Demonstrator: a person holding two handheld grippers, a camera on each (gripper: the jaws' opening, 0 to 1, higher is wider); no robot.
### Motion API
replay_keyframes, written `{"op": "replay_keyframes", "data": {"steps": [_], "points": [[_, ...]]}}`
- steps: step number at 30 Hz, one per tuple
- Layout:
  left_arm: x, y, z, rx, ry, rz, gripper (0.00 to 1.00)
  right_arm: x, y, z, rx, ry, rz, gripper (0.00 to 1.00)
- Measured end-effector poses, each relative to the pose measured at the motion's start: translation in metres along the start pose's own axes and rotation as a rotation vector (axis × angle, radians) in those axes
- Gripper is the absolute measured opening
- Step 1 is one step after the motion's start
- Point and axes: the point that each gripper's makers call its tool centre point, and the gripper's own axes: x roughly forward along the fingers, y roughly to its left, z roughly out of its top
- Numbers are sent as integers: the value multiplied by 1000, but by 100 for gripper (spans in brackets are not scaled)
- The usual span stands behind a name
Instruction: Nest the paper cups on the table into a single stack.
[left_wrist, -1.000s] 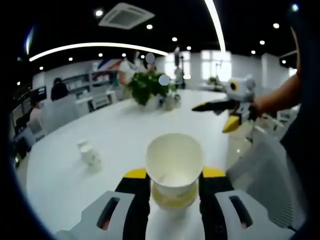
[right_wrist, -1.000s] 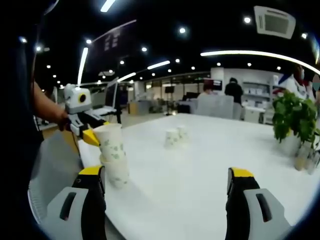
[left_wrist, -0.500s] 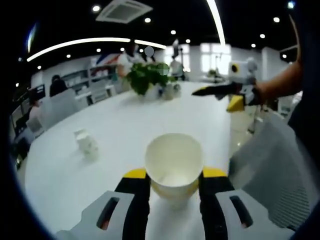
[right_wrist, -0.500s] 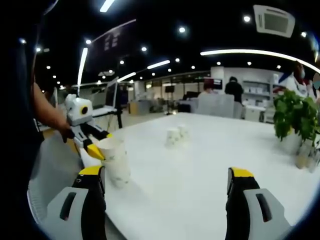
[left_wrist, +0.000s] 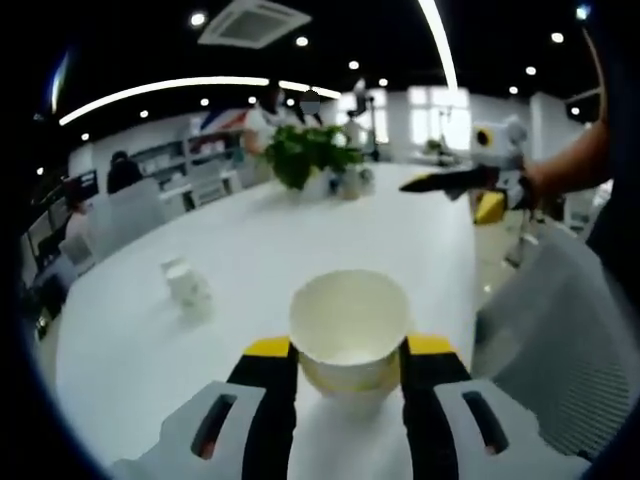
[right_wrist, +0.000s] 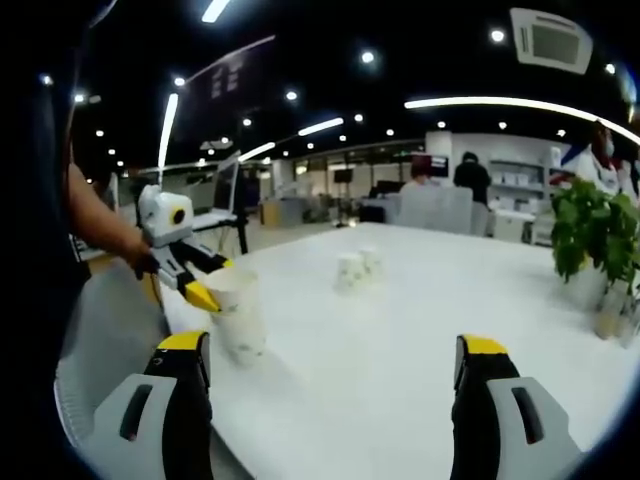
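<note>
The stacked paper cups (left_wrist: 349, 330) hide their lower walls between the left gripper's jaws. The two far paper cups (right_wrist: 355, 269) are too small and blurred to tell their print.

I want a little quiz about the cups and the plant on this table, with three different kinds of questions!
1. True or false: the left hand-held gripper is shut on the cream paper cup.
2. What stands at the far end of the white table? A) a leafy green plant B) a red kettle C) a pile of books
3. Fill in: the right hand-held gripper is ____.

Key: 1 true. 2 A. 3 open; nothing sits between its yellow-tipped jaws.
</note>
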Motion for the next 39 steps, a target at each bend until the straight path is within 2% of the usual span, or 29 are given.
{"op": "replay_keyframes", "data": {"steps": [1,6,9,11,15,22,31,36,39], "points": [[0,1,0,-3,0,3,45,0,0,0,-2,2,1,100],[-5,13,2,-17,-24,31,72,3,-2,3,-5,1,3,100],[-8,26,4,-102,-26,61,92,5,-3,5,-8,0,4,100],[-13,33,7,-111,-37,73,99,6,-4,8,-10,-2,5,100],[-25,43,13,-119,-56,90,99,9,-6,11,-17,-6,6,100],[-45,59,13,-110,-61,123,99,12,-12,16,-29,-11,2,100],[-73,79,-2,-163,-70,178,99,15,-14,20,-34,-15,1,100],[-88,83,-10,-167,-65,200,99,21,-12,23,-38,-17,9,100],[-93,77,-12,-168,-66,207,99,23,-10,24,-33,-22,17,100]]}}
